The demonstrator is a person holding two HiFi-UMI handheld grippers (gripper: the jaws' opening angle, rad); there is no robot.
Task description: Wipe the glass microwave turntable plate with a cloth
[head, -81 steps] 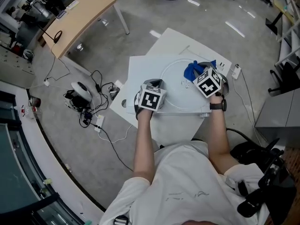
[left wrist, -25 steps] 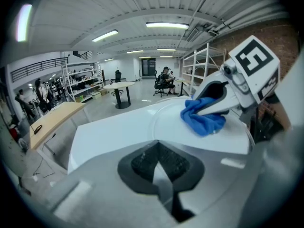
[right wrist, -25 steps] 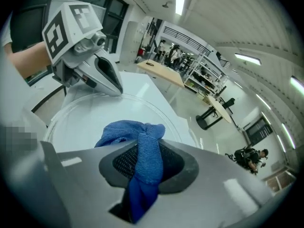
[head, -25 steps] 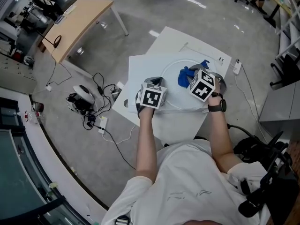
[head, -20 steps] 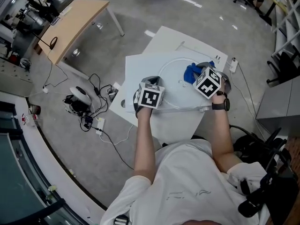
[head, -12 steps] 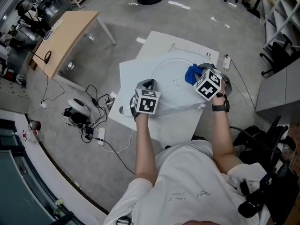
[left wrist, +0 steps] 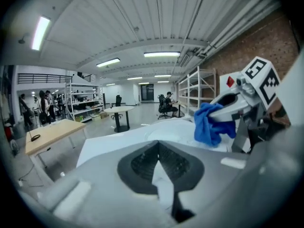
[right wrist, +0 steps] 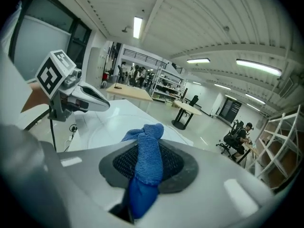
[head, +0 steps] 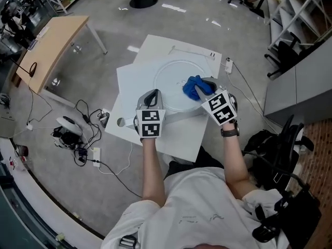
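White short-sleeved T-shirt (head: 192, 211), faint grey print on the chest, lower centre of head view. Black wristwatch (head: 229, 132), right wrist. Left gripper (head: 152, 93) and right gripper (head: 203, 86): grey shells, dark ribbed pads, cubes faced with black-and-white square markers.

Ceiling strip lights (left wrist: 161, 54) brighten everything evenly; the floor (head: 179, 8) glares at the head view's top. My gripper views bulge, corners black; my right gripper (right wrist: 145, 175) looks perhaps soft.
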